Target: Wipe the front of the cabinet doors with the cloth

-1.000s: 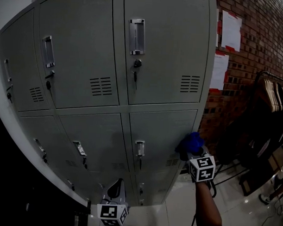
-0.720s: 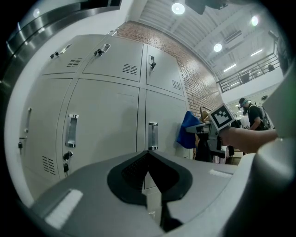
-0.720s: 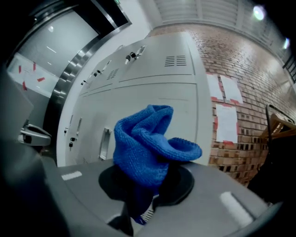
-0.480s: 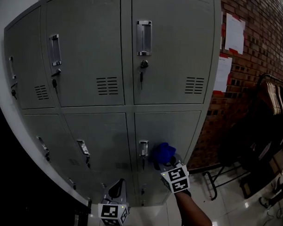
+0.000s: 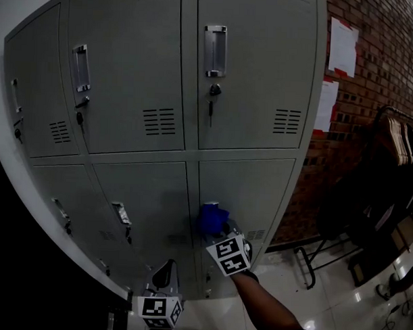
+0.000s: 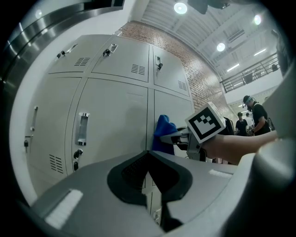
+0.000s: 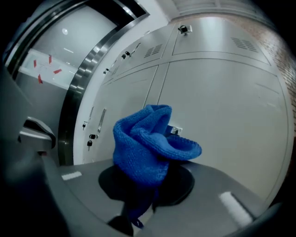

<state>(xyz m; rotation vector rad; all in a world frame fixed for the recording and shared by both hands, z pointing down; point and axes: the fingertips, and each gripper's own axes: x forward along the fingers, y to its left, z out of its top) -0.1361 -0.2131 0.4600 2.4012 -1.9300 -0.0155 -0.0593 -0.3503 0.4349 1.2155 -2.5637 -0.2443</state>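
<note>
A grey metal cabinet [image 5: 149, 64] with several doors fills the head view. A blue knitted cloth [image 5: 213, 219] is bunched in my right gripper [image 5: 218, 231], which is shut on it and holds it against the left part of the lower right door [image 5: 260, 190], over the spot of that door's handle. The right gripper view shows the cloth [image 7: 148, 148] standing up between the jaws, with the door close behind. My left gripper [image 5: 167, 274] hangs low below the doors, shut and holding nothing. From its view I see the cloth [image 6: 163, 134] and the right gripper's marker cube [image 6: 206, 124].
A brick wall [image 5: 378, 79] with pinned papers [image 5: 342, 47] adjoins the cabinet's right side. A rack of hangers [image 5: 397, 140] stands in front of it on a glossy tiled floor [image 5: 323, 300]. People [image 6: 252, 115] stand far off in the left gripper view.
My right gripper has carried the cloth leftward across the lower right door, from its right edge to its handle side. The left gripper has stayed put.
</note>
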